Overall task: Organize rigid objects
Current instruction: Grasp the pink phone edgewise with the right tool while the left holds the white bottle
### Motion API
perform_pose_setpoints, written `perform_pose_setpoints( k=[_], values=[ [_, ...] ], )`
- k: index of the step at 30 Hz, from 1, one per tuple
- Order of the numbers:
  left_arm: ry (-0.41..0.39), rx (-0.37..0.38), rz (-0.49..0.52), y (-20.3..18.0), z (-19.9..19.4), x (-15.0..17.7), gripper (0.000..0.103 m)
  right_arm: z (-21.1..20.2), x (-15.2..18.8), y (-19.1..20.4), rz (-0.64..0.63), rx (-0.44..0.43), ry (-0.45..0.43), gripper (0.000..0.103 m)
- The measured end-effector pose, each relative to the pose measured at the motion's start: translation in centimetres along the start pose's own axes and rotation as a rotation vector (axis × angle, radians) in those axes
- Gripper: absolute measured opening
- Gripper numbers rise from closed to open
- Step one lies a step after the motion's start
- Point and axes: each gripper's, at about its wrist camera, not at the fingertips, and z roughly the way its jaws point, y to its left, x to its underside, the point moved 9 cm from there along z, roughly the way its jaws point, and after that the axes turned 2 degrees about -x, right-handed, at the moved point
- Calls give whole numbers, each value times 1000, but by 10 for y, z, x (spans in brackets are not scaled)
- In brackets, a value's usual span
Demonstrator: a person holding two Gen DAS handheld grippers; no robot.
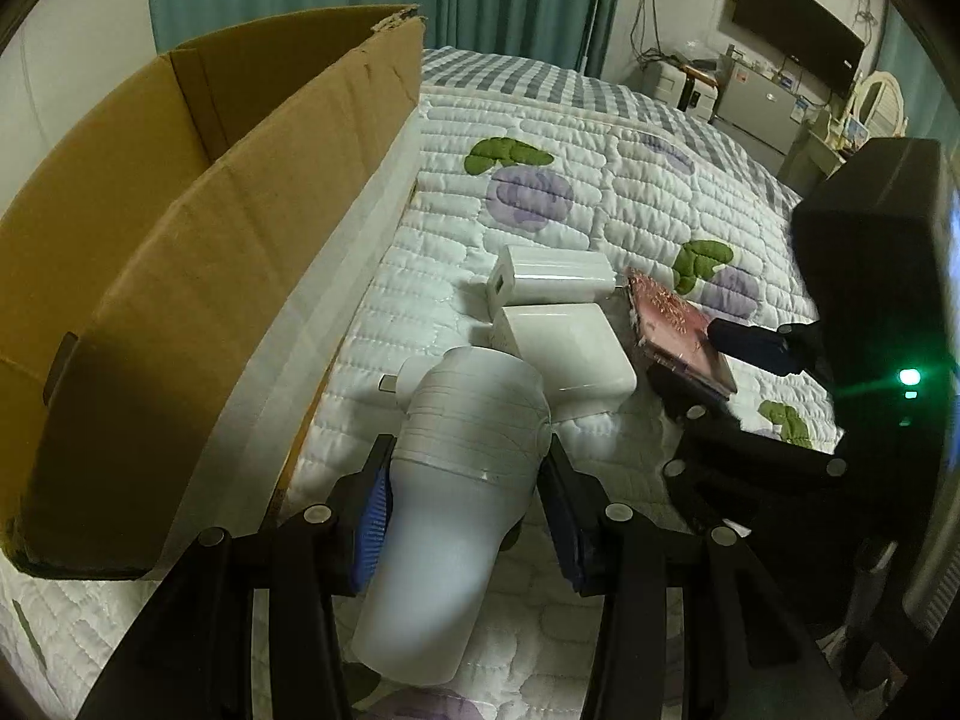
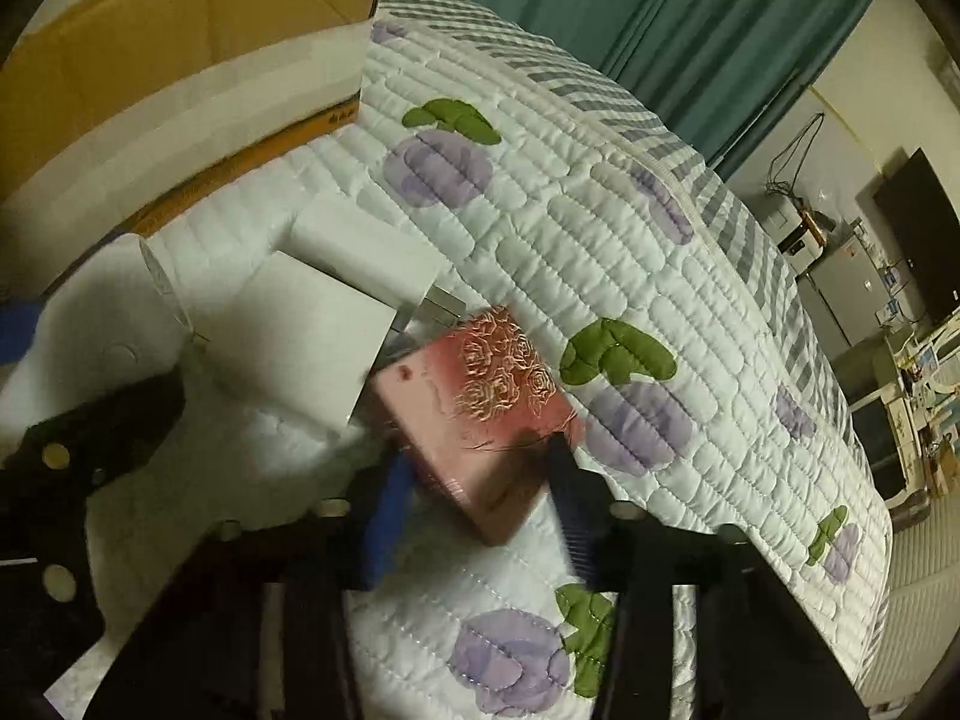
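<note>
Quilted bed (image 1: 600, 192) bears everything. Nearest, the left gripper (image 1: 465, 495) clamps a white cylindrical device (image 1: 456, 468); the right gripper (image 2: 480, 507) pinches a pink case (image 2: 474, 414). Beyond, two white adapters (image 1: 558, 312) lie untouched; the cardboard box (image 1: 180, 228), far left, awaits them all.

Both wrist views close, low over quilt (image 1: 600, 192), shared chargers (image 2: 312, 324)
</note>
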Motion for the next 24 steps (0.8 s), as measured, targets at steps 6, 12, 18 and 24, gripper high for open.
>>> perform_pose_setpoints(
  k=[6,12,18,24],
  values=[
    [-11,23,8,-4,-7,-2,47,-41,-4,-17,106,-51,-77,11],
    [-24,48,11,-6,-16,-7,47,-57,10,-24,251,-167,-3,10],
    [-14,62,19,-7,-13,-10,47,-41,10,-28,334,-225,27,13],
    [-9,61,35,-9,-13,-8,47,-20,-3,-25,323,-186,46,14]
  ],
)
